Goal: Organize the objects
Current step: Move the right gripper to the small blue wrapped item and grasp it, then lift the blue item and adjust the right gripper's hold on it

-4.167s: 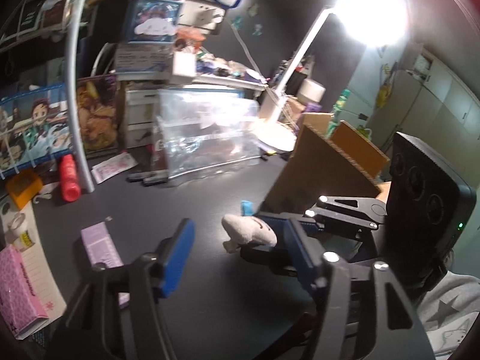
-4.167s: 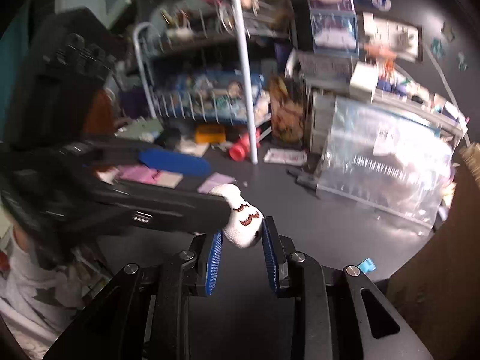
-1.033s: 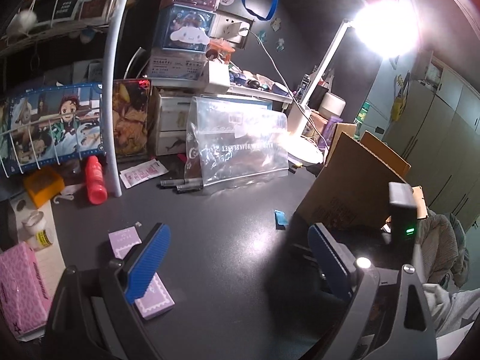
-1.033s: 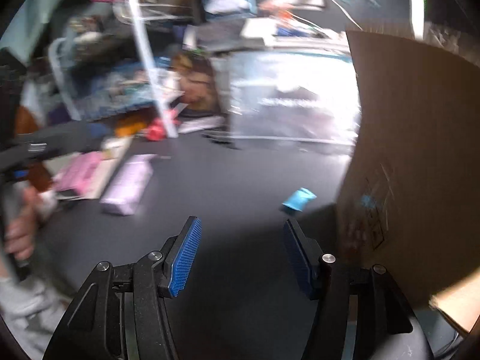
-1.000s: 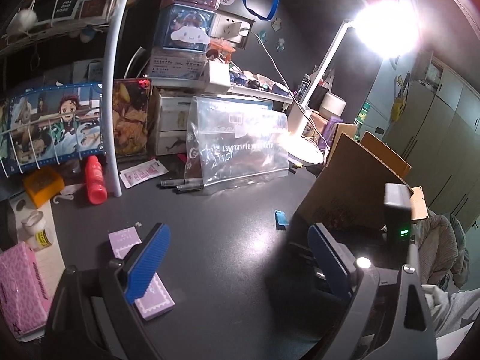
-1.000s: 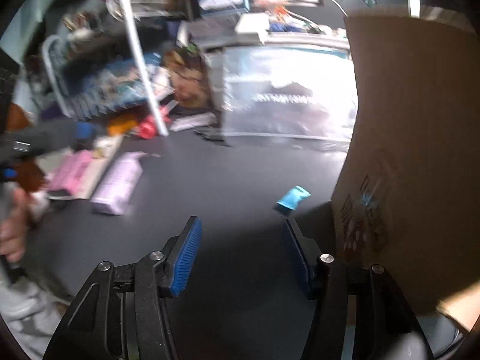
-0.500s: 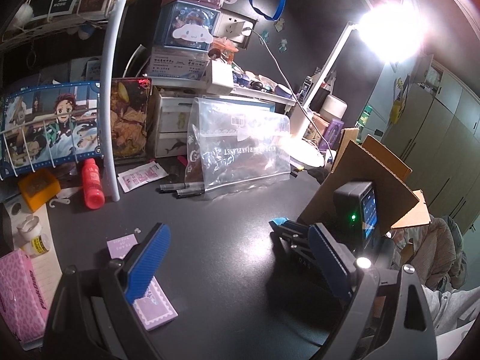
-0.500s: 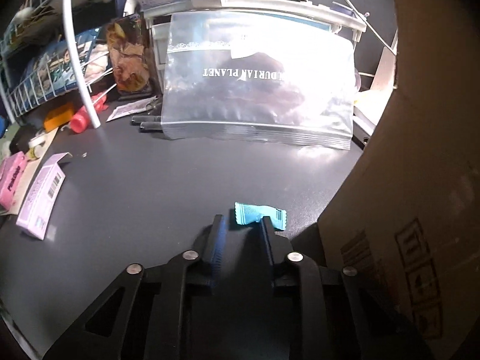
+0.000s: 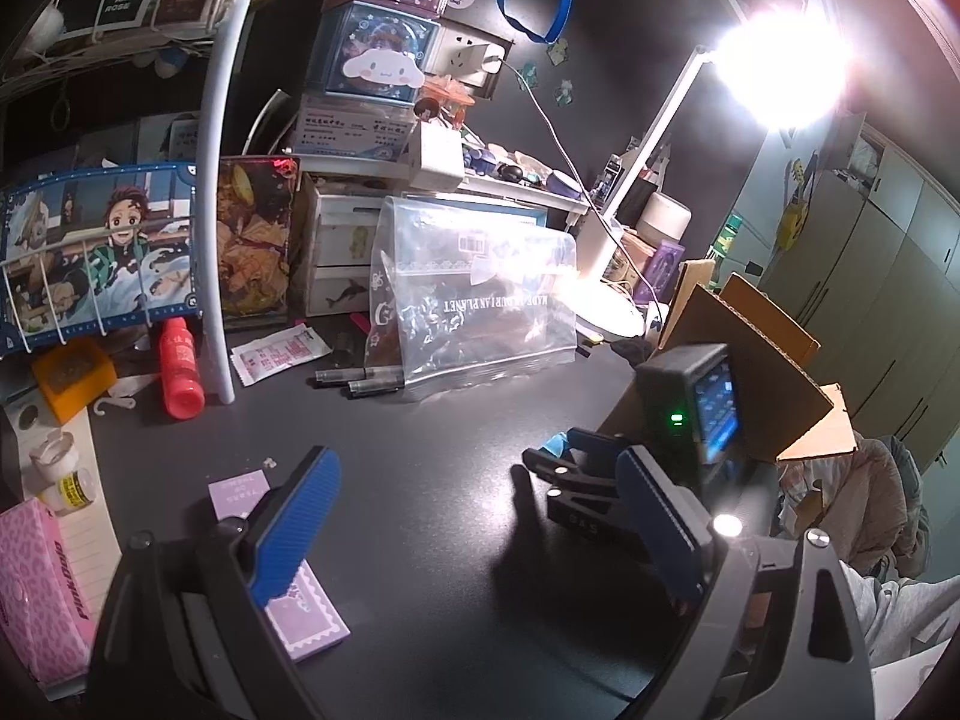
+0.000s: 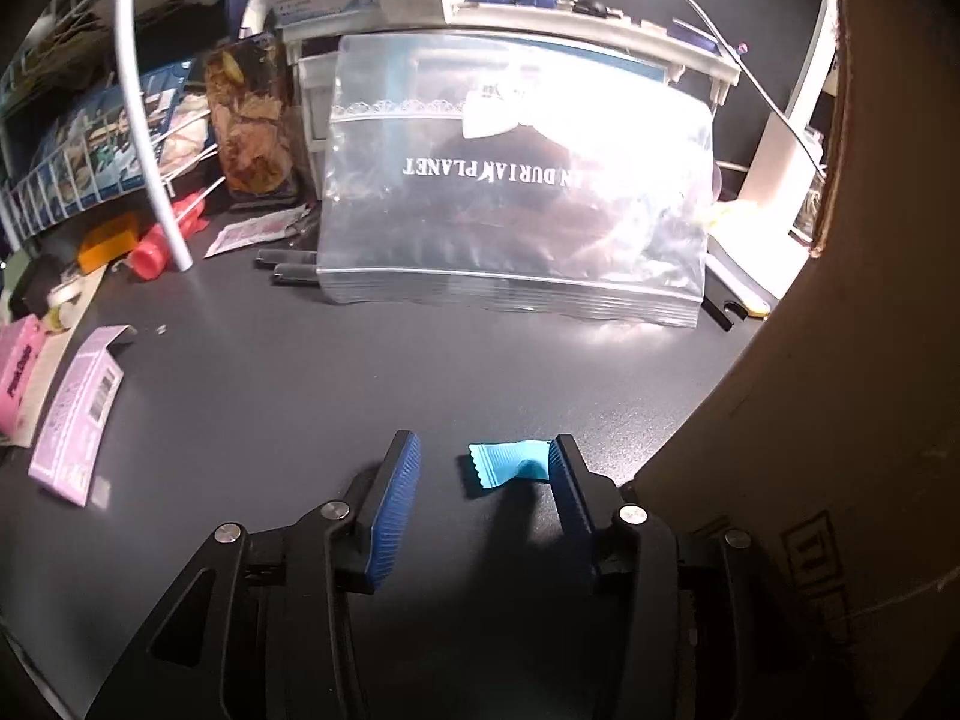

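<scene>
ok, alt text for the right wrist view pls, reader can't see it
The right gripper, open, sits low over a black desk with a small blue wrapper between its fingers, against the right one. Behind lies a clear zip bag; a cardboard box fills the right side.

The clear bag (image 10: 516,180) reads "DURIAN PLANET" mirrored; the pink box (image 9: 42,588) reads "PINKDUDU".

Both wrist views look low across the dark desk (image 9: 456,480) toward the shared clear bag (image 10: 516,180)
</scene>
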A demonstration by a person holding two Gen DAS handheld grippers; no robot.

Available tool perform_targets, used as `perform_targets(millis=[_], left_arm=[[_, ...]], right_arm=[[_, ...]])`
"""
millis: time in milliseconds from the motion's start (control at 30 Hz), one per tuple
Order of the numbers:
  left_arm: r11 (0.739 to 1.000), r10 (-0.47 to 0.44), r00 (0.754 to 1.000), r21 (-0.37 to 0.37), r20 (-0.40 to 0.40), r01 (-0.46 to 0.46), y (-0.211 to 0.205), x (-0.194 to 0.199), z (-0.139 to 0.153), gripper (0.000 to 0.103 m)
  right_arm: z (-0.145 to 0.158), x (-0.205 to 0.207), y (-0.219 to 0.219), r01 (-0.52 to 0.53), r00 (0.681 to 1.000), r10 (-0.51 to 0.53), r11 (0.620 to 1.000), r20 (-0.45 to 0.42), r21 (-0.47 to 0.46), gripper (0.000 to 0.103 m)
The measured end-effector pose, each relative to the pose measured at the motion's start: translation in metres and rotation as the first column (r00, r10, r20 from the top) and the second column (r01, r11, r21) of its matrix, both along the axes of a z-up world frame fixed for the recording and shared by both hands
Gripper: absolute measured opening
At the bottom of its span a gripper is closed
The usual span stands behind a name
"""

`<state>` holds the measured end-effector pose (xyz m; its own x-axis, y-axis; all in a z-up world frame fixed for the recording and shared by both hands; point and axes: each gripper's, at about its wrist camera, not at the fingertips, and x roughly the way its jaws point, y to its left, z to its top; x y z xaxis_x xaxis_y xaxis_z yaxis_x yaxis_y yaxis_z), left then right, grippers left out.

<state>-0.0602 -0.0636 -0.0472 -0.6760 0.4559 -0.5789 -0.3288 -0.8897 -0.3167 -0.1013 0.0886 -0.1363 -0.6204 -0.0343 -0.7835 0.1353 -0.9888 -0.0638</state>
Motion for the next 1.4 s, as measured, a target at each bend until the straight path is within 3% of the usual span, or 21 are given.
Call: perform_targets(millis=[300,467,633,733,800,1000,1100,1133,1267,1400], left_arm=[[1.0,0.0,1.0,0.006,-0.002,0.0,-0.003,0.001,0.001,0.092],[1.0,0.003,1.0,0.006,-0.002,-0.003,-0.003,0.001,0.001,0.092],[1.0,0.003,1.0,0.002,0.0,-0.003,-0.003,0.003,0.002,0.092],[1.0,0.012,1.0,0.009,-0.001,-0.012,-0.006,0.004,0.002,0.092],[1.0,0.018,1.0,0.016,0.001,-0.018,-0.009,0.004,0.002,0.092],[0.999,0.032,0.999,0.022,0.01,-0.032,-0.013,0.002,0.001,0.092],[0.999,0.029,1.0,0.023,0.011,-0.029,-0.013,0.002,0.002,0.092],[0.999,0.028,1.0,0.022,0.012,-0.028,-0.013,0.002,0.002,0.092],[1.0,0.021,1.0,0.019,0.02,-0.022,-0.012,0.0,0.0,0.092],[1.0,0.003,0.999,0.03,0.043,-0.005,-0.013,-0.003,-0.005,0.092]], right_arm=[[-0.004,-0.015,-0.001,-0.053,0.998,0.053,0.998,0.03,-0.019,0.042],[-0.003,-0.014,-0.007,-0.166,0.984,0.17,0.983,0.052,-0.073,0.046],[-0.001,-0.005,-0.025,-0.308,0.947,0.316,0.944,0.056,-0.118,0.046],[0.003,0.0,-0.027,-0.315,0.946,0.322,0.939,0.036,-0.136,0.046],[0.003,0.0,-0.027,-0.292,0.955,0.295,0.952,0.016,-0.086,0.046],[-0.003,-0.005,-0.026,-0.303,0.951,0.306,0.95,0.042,-0.072,0.046],[-0.003,-0.002,-0.03,-0.316,0.948,0.318,0.948,0.028,-0.042,0.036],[-0.003,-0.001,-0.03,-0.324,0.945,0.325,0.945,0.026,-0.045,0.026],[-0.002,0.002,-0.035,-0.34,0.94,0.341,0.94,0.02,-0.027,0.014],[0.0,0.008,-0.039,-0.373,0.927,0.374,0.927,0.018,-0.033,0.013]])
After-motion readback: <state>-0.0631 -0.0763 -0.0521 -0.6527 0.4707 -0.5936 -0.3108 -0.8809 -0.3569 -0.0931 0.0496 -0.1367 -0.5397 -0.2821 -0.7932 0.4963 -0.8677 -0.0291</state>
